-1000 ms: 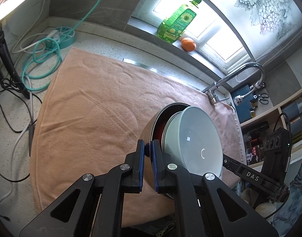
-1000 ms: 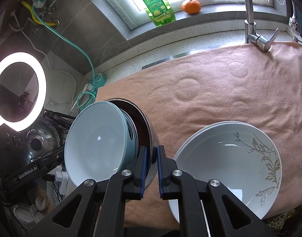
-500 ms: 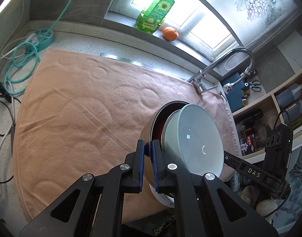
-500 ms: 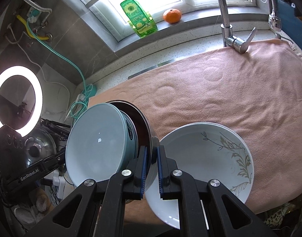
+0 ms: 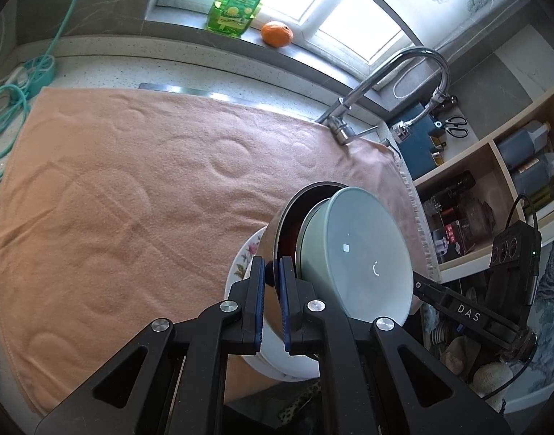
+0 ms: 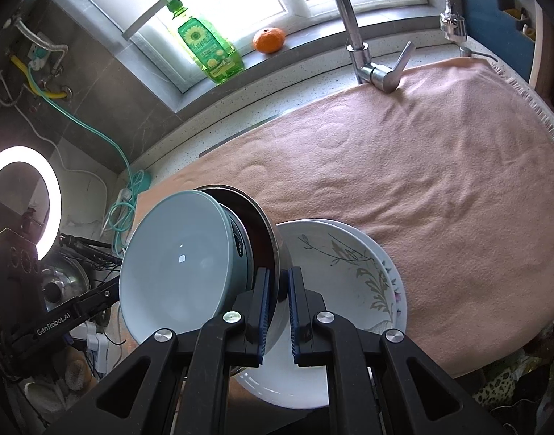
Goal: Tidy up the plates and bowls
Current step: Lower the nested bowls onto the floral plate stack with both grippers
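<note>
My left gripper (image 5: 272, 272) is shut on the rim of a steel bowl (image 5: 287, 217) with a dark red inside. A pale blue-green bowl (image 5: 356, 250) is nested in it. My right gripper (image 6: 277, 282) is shut on the opposite rim of the same steel bowl (image 6: 266, 221), with the blue-green bowl (image 6: 175, 264) inside. Both hold the pair tilted above a stack of white floral plates (image 6: 353, 275) at the front edge of the peach towel (image 6: 403, 181). The plates also show in the left wrist view (image 5: 246, 253).
A tap (image 6: 353, 36) stands at the back of the towel. A green soap bottle (image 6: 204, 47) and an orange (image 6: 269, 40) sit on the windowsill. Teal cables (image 5: 8, 87) lie left of the towel. Shelves with bottles (image 5: 523, 166) are on the right. A ring light (image 6: 21, 199) glows left.
Both grippers have carried the nested bowls rightwards, and they now hang over the white floral plates. Both grips are unchanged.
</note>
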### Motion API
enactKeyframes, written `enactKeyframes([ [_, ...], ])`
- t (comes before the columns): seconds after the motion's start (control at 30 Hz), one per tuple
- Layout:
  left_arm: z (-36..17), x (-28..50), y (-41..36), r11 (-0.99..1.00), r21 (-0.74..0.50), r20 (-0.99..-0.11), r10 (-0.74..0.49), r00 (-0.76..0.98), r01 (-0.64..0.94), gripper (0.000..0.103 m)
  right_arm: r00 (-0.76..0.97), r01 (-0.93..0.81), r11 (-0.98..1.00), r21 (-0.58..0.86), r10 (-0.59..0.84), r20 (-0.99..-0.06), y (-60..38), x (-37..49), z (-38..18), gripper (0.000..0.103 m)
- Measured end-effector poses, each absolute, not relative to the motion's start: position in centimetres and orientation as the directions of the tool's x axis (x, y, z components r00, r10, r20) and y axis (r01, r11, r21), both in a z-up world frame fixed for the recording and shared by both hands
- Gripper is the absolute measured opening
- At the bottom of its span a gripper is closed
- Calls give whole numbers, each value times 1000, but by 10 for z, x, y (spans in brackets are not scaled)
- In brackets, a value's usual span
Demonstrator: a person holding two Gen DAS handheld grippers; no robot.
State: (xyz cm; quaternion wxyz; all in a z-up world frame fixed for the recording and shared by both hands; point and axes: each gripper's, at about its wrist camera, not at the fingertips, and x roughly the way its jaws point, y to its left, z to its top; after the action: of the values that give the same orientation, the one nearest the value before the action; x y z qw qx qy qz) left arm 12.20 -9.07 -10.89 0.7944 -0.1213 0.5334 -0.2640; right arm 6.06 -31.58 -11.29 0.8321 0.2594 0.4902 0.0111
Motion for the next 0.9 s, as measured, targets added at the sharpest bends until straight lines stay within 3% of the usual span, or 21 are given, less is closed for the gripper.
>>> enactKeyframes([
  [0.9, -127, 107, -125, 826, -449, -818, -533, 216, 340, 6, 492, 309, 850, 426, 241, -837, -348, 34, -133, 9],
])
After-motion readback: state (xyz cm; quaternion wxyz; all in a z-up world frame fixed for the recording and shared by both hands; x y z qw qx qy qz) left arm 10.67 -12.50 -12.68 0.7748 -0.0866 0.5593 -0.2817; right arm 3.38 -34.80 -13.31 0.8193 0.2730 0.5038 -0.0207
